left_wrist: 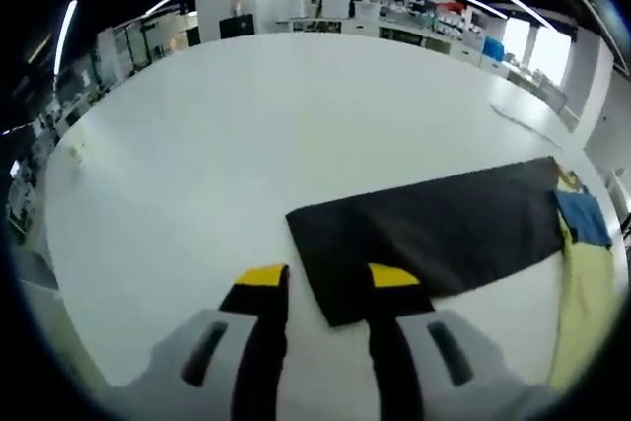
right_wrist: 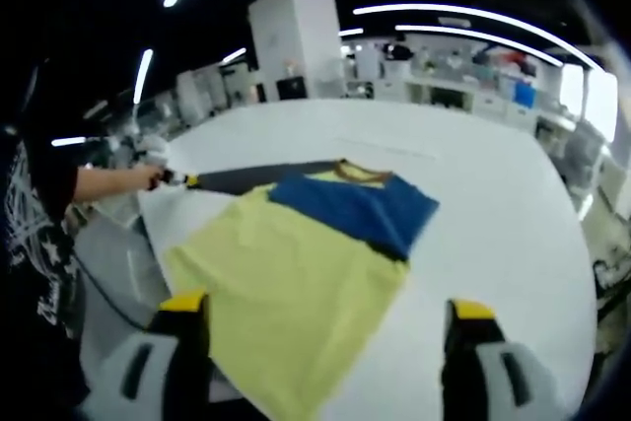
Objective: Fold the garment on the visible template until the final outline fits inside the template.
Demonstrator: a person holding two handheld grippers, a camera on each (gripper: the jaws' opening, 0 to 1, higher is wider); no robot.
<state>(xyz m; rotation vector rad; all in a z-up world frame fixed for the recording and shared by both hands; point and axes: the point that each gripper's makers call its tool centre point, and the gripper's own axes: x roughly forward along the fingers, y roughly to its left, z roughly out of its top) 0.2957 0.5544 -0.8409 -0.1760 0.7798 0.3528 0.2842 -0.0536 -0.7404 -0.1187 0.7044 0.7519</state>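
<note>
A yellow T-shirt lies flat on the white table, with a blue part folded across its far end by the collar. A black rectangular template runs out from under that far end. My left gripper hovers open over the template's near corner, its yellow-tipped jaws apart and holding nothing. In the left gripper view the shirt shows at the right edge. My right gripper stands wide open above the shirt's near part, nothing held. The left gripper appears at the template's far end.
A person in a black printed shirt stands at the table's left edge, hand on the left gripper. The broad white table stretches away bare. Shelves, benches and a white pillar stand beyond it.
</note>
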